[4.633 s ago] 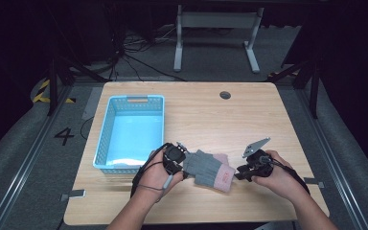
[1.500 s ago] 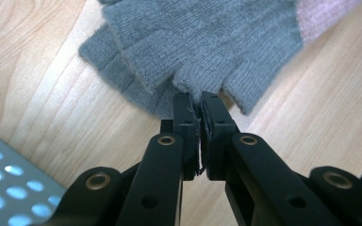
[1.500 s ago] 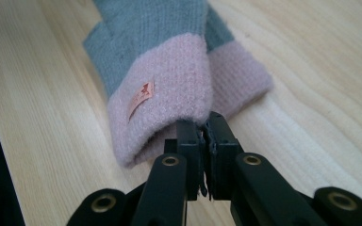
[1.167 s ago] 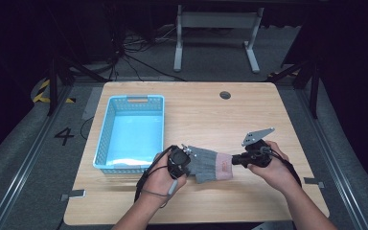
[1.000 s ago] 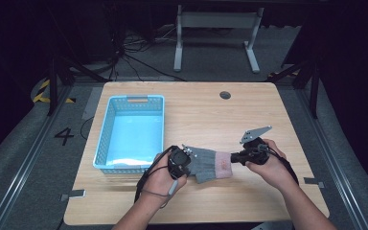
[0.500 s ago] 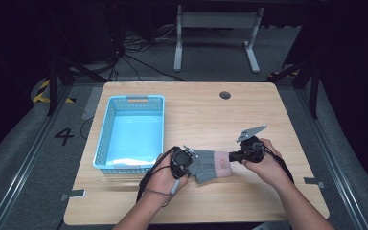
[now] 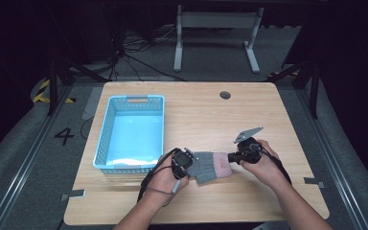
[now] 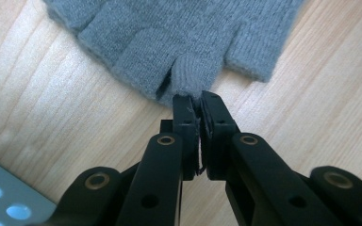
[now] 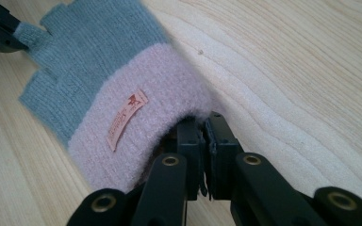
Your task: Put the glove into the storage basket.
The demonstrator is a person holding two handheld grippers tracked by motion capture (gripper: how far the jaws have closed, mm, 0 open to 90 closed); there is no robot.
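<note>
Left tongs (image 8: 199,101) are pinching the tip of one short finger stub of the grey knitted fingerless glove with the pink fuzzy cuff (image 7: 212,165); jaws nearly pressed together, just a sliver of knit between them. Right tongs (image 9: 203,123) are clamped on the rim of the pink cuff (image 9: 136,136), near its opening, beside the small orange label (image 9: 127,117).

Glove lies flat on the light wooden worktop (image 7: 201,115), near edge, centre, stretched between the two hands. Light blue perforated plastic basket (image 7: 106,143) sits just to its left, not touching as far as I can tell.

Step in hand, my read: move the glove into the basket.
- Left grip is on a very small bite of knit. Likely to slip if tension rises, so don't pull the hands apart further.
- Lift both ends together and level, then carry left over the basket's near right corner.
- Clear the rim before lowering; a dangling cuff could snag the holes.
- Release the right side first, then the left.

Versus the earliest frame: the glove sits more compact and a bit left of where it was. Right hand (image 7: 256,160) has shifted left and slightly farther from the near edge, its grey plate tilted more. Left hand (image 7: 170,175) barely displaced. Basket unchanged.
</note>
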